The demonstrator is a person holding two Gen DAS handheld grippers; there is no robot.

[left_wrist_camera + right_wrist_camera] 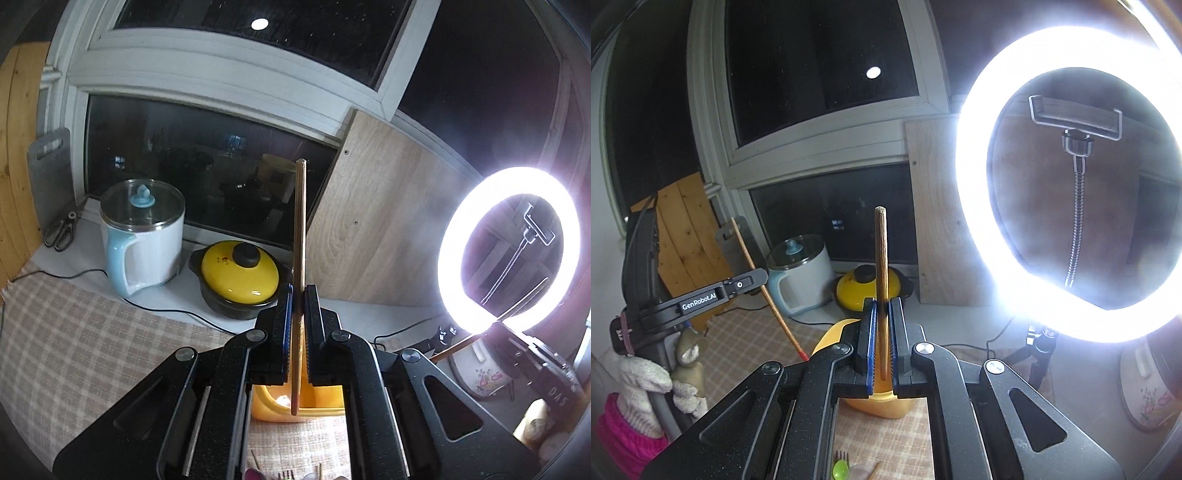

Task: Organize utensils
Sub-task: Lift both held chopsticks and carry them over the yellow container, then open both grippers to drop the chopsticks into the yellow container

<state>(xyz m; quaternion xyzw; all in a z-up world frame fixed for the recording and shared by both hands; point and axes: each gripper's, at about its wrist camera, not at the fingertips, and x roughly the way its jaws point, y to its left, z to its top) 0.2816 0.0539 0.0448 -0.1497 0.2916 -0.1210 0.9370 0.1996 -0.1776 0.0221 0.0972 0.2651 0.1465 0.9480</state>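
Note:
In the left wrist view my left gripper (297, 291) is shut on a wooden chopstick (300, 229) that stands nearly upright between the pads. Its lower end hangs over an orange container (317, 406) on the checkered cloth. In the right wrist view my right gripper (882, 304) is shut on a second wooden chopstick (881, 266), also upright, above the same orange container (882, 406). The left gripper (759, 276) shows at that view's left, with its red-tipped chopstick (775, 306) slanting down. A green spoon (840, 469) and a fork lie at the bottom edge.
A white kettle (144, 236) and a yellow-lidded black pot (240, 273) stand by the dark window. A lit ring light (509, 251) on a tripod glares at the right, with a wooden board (376, 229) leaning behind. Scissors (61, 232) lie far left. A gloved hand (642, 373) holds the left gripper.

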